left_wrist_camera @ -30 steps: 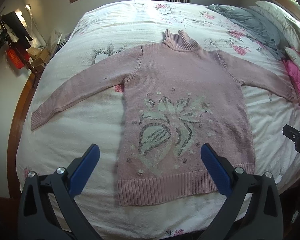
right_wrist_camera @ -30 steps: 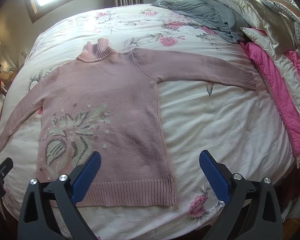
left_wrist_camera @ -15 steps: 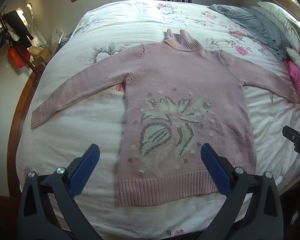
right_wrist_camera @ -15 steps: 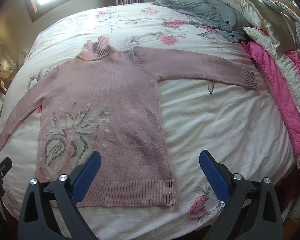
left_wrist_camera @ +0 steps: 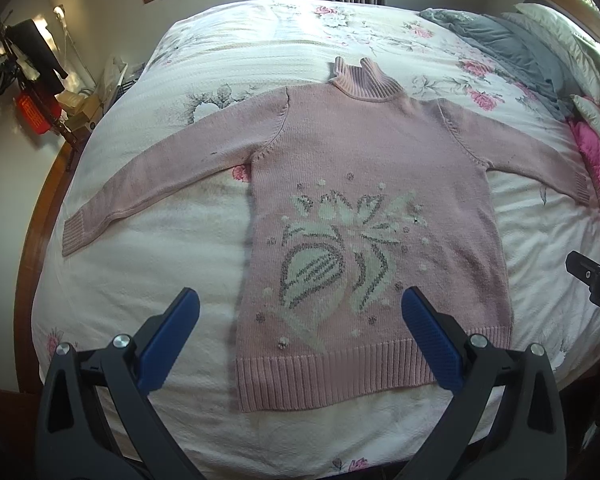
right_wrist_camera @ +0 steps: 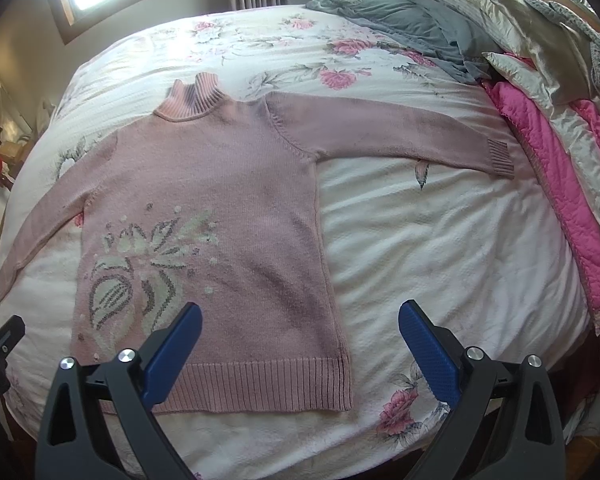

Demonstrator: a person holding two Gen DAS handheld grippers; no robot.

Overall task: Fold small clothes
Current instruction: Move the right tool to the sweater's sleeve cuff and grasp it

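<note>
— One sweater [left_wrist_camera: 364,208] we find flat on the bed [left_wrist_camera: 148,272], front up, both sleeves spread, hem nearest us.

— And our grippers?

— We hold the left gripper [left_wrist_camera: 300,332] above the hem, jaws wide apart, empty. Our right gripper [right_wrist_camera: 300,340] hangs over the hem's right corner, likewise gaping. Pillows [right_wrist_camera: 512,28] lie far right.

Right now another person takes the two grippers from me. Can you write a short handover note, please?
Left gripper: open, empty, above the hem.
Right gripper: open, empty, above the sweater's right hem corner.
Pink sweater: flat on the floral bedspread, front up, both sleeves spread out, collar away from you.
Done: sweater laid out. No fold made.
Left: fold sleeves in, then the body.
</note>
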